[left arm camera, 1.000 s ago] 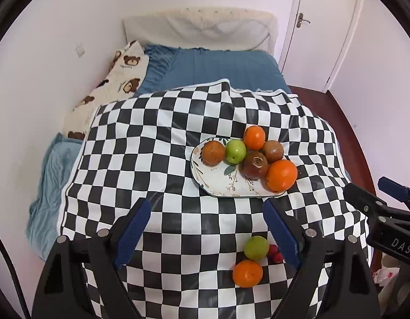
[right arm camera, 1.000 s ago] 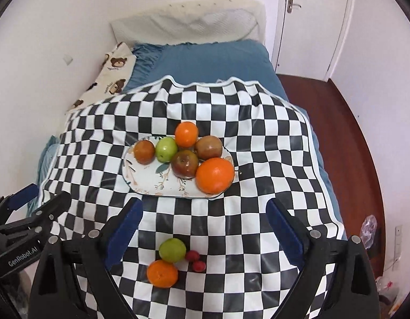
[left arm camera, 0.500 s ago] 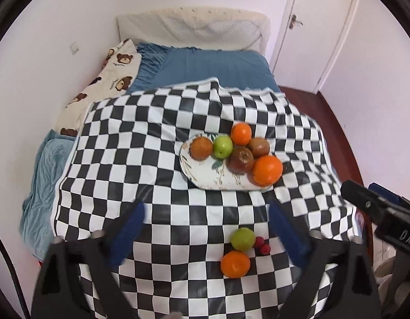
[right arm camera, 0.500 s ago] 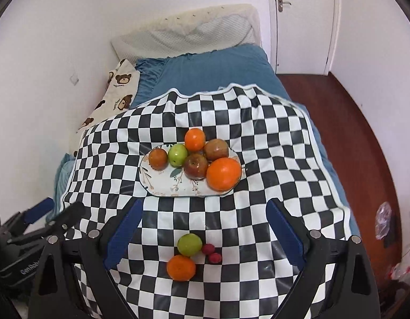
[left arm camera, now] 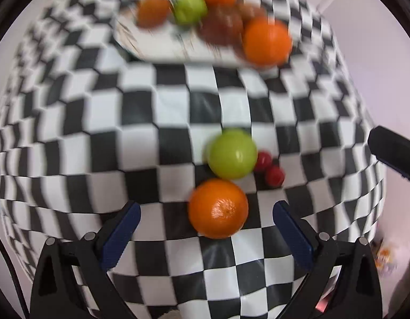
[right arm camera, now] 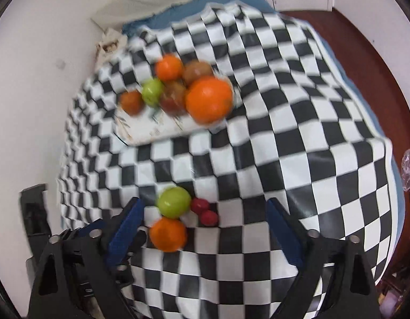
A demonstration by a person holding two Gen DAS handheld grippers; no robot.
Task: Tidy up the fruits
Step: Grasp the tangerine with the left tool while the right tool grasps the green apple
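Fruit sits in two groups on the checkered cloth (left arm camera: 178, 111) as we bring both grippers down over the nearer one. Four pieces lie loose on the cloth: an orange (left arm camera: 218, 208), a green apple (left arm camera: 232, 153) touching it on the far side, and two small red fruits (left arm camera: 268, 167) tucked just beside the apple. Farther off, the patterned plate (left arm camera: 157, 45) already carries six pieces crowded toward one end, leaving bare space at the other; we judge that space is where the strays belong.

Our left gripper (left arm camera: 206, 226) points almost straight down with its jaws spread wide and nothing between the pads, the orange just beyond its fingertips. That spread suits a round fruit of this width, so we read the orange as its target.

Our right gripper (right arm camera: 205, 222) comes in at a slant, its jaws closing though still well apart, and nothing is pressed between them; the loose cluster lies just ahead of its tips, nearer the left finger. Which piece it is meant for, we cannot tell.

With both tools over one tight cluster, a nudge could send the orange or apple rolling.
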